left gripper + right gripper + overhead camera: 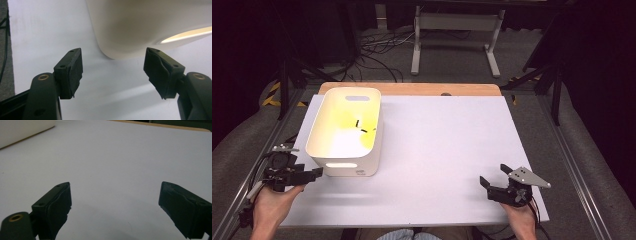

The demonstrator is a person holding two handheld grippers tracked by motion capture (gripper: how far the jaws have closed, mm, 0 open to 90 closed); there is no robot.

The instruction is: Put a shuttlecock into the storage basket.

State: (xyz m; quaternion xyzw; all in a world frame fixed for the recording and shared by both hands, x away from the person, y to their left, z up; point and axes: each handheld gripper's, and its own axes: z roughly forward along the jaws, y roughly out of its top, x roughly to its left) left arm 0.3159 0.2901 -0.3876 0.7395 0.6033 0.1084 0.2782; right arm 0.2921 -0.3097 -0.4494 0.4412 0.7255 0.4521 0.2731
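We find a white rectangular plastic bin (346,131) with slotted handles standing on the white surface (447,150), towards its far left corner. The bin's inside glows yellow, and a few small dark items (362,126) lie on its bottom; they are too small for us to identify.

The left tongs (314,173) sit at the near left edge of the surface, just beside the bin's near left corner and pointing at it. In the left gripper view we see the two black jaws standing wide apart, nothing between them, and the rounded bin corner (112,47) close ahead, not touched.

The right tongs (494,176) rest near the near right corner of the surface, well apart from the bin. Their jaws are likewise spread wide and grip nothing, with bare surface (112,170) in front.
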